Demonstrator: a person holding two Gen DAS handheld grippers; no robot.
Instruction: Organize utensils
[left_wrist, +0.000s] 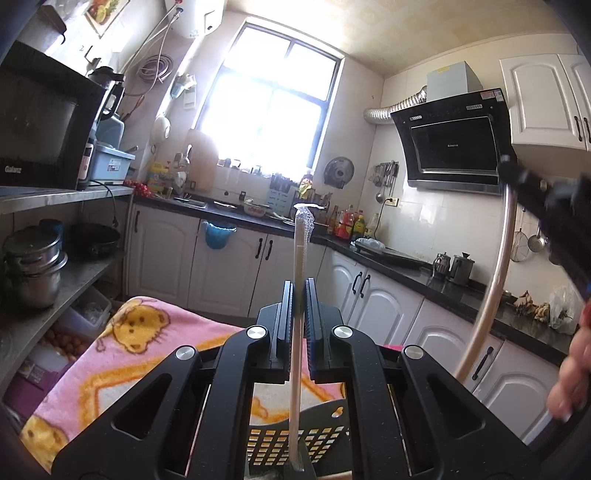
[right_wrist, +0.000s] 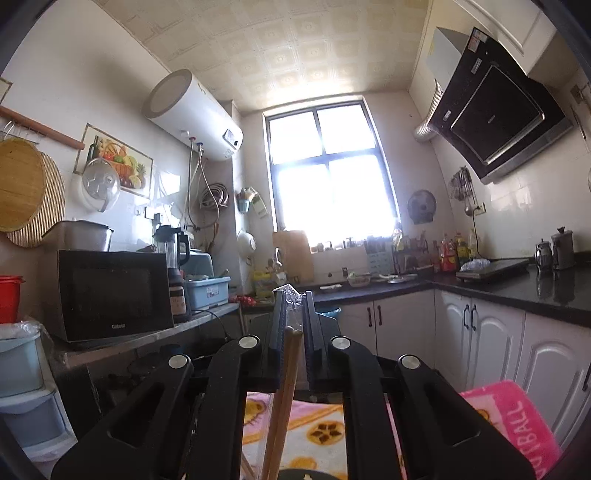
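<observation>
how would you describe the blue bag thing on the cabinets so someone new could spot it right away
Start at the bright window and drop to the dark countertop below it. On the white cabinet door just under that counter's edge hangs a small blue bag, open at the top. It is the only coloured thing on that row of white doors.

The left gripper (left_wrist: 298, 291) points about level, its 2 jaws closed on a thin stick that stands upright between them. The right gripper (right_wrist: 293, 306) points level too, jaws nearly closed, clamping 2 sticks. A hand (left_wrist: 570, 373) shows at the left view's right edge.
</observation>
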